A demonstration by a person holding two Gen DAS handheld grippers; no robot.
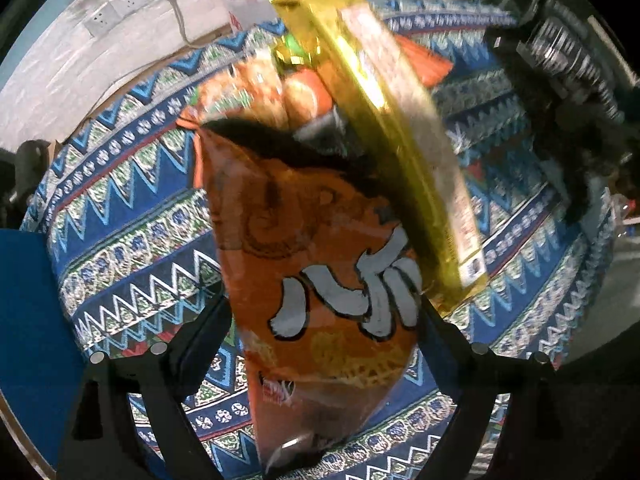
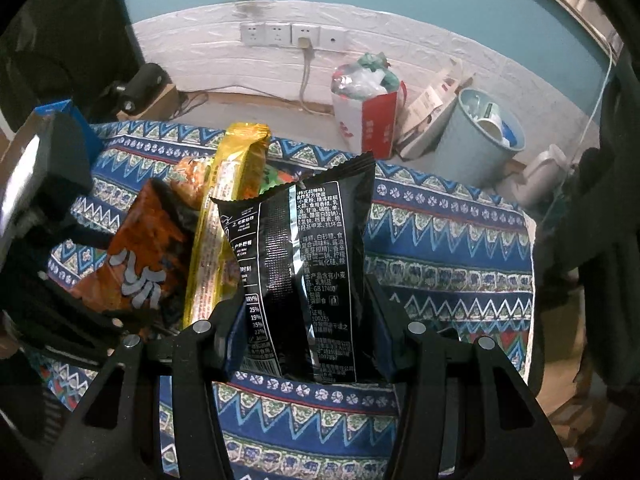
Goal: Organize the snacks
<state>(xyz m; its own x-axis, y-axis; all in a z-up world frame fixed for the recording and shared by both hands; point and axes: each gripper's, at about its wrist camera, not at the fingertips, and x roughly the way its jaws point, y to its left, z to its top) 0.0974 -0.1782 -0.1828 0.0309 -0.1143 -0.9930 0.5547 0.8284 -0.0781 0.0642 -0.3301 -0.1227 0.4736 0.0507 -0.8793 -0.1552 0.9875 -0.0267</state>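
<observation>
My left gripper (image 1: 324, 312) is shut on an orange snack bag (image 1: 320, 280) with white lettering, held upright over the patterned tablecloth (image 1: 132, 240). The bag also shows in the right wrist view (image 2: 140, 256). My right gripper (image 2: 308, 316) is shut on a black snack bag (image 2: 304, 264) with white print, held upright. A yellow-gold packet (image 2: 224, 224) stands between the two bags and touches both; it also shows in the left wrist view (image 1: 400, 140). More orange and green snack packets (image 1: 280, 88) lie behind on the cloth.
The right gripper's body (image 1: 572, 92) sits at the upper right of the left wrist view. Beyond the table stand a white wall with sockets (image 2: 292, 34), a red-white bag of rubbish (image 2: 368, 108), a blue bin (image 2: 476, 136) and a blue box (image 1: 28, 312).
</observation>
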